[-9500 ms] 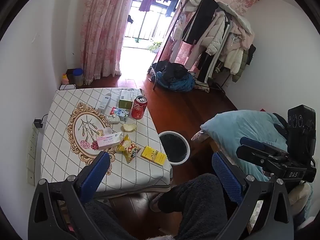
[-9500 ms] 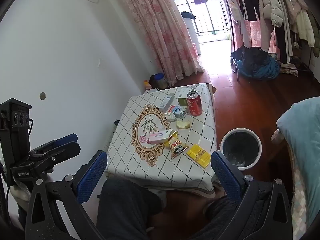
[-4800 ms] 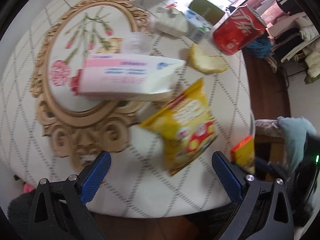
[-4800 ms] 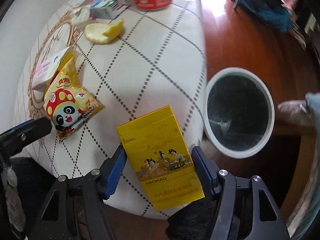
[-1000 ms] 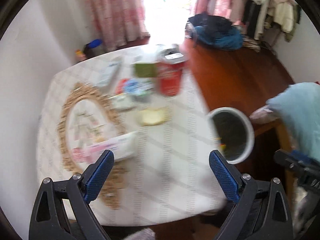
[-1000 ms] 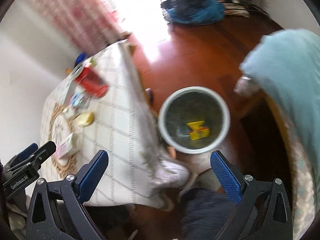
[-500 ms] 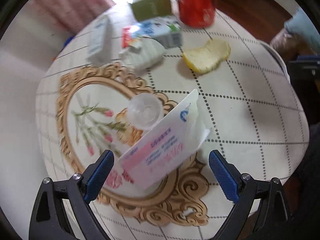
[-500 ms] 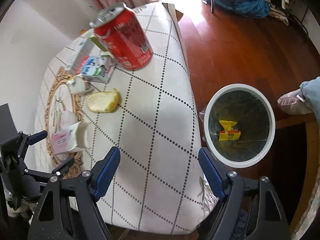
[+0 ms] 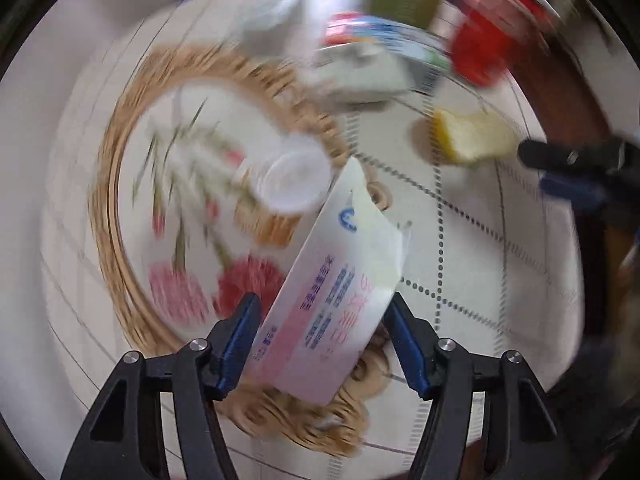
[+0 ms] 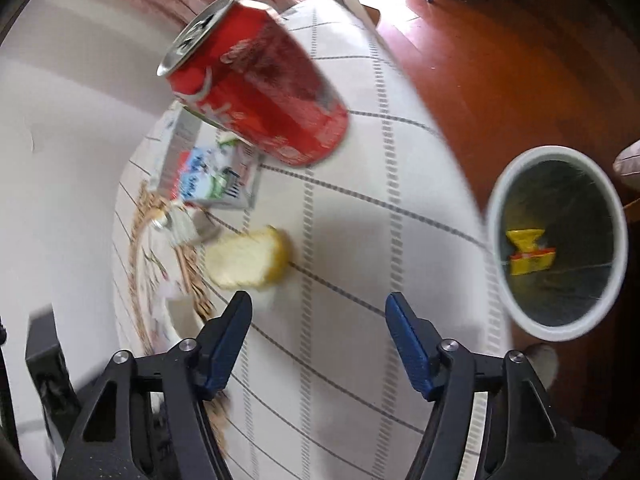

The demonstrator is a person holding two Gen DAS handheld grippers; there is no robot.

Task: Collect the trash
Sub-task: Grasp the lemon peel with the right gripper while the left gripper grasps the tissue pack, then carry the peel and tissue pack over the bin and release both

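My left gripper (image 9: 322, 338) has its jaws around a pink and white carton (image 9: 328, 292) that lies on the table; the pads sit close to its sides, and contact is unclear. My right gripper (image 10: 318, 334) is open and empty above the tablecloth, just below a piece of bread (image 10: 248, 258), which also shows in the left wrist view (image 9: 472, 140). A red soda can (image 10: 256, 96) stands behind it. The white trash bin (image 10: 560, 160) on the floor to the right holds a yellow snack bag and a yellow box (image 10: 528, 254).
A clear plastic cup (image 9: 292, 178), a blue and white milk carton (image 10: 216, 180), a crumpled white wrapper (image 10: 180, 224) and a green box (image 9: 400, 0) lie on the checked tablecloth (image 10: 360, 280). The table edge drops to the wooden floor (image 10: 500, 60) at the right.
My left gripper has moved down onto the pink carton and narrowed around it. My right gripper has moved closer to the bread and the can.
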